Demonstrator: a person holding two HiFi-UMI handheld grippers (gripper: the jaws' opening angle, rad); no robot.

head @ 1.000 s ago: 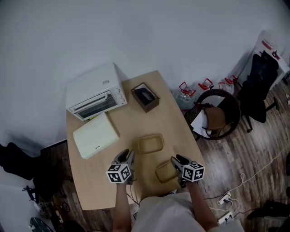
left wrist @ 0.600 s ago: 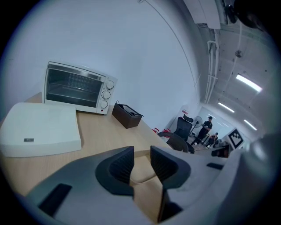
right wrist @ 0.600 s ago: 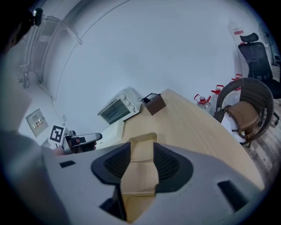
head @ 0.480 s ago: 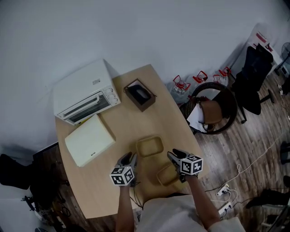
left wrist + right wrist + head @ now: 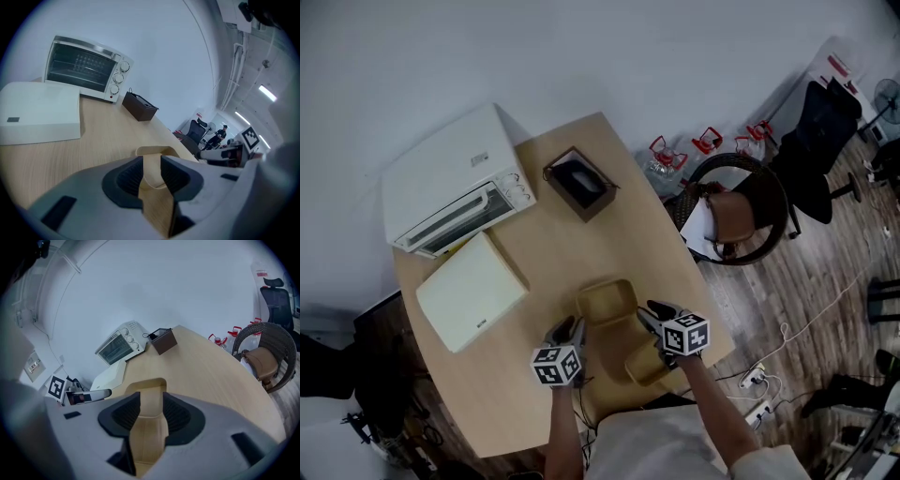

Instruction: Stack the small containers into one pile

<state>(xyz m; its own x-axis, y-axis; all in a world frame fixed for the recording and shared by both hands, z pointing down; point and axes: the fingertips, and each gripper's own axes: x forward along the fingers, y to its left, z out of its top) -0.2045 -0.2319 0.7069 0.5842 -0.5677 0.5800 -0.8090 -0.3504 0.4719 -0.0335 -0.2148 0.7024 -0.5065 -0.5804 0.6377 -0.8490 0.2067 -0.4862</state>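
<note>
Right gripper [image 5: 654,316]: jaws spread, just closing slightly, nothing between; near container [image 5: 639,367] beneath it. Left gripper [image 5: 566,330]: spread, empty. Far container [image 5: 607,301] just ahead of both, on table [image 5: 544,244]. Advised: pinch near container's rim squarely, lift level, seat centred in far one. Toaster oven [image 5: 450,183] label: unreadable.

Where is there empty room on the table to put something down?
One bare patch of table lies between the brown box and the far tan container. Another is the near left corner, in front of the white flat box. It is crowded by the toaster oven and around the near tan container.
</note>
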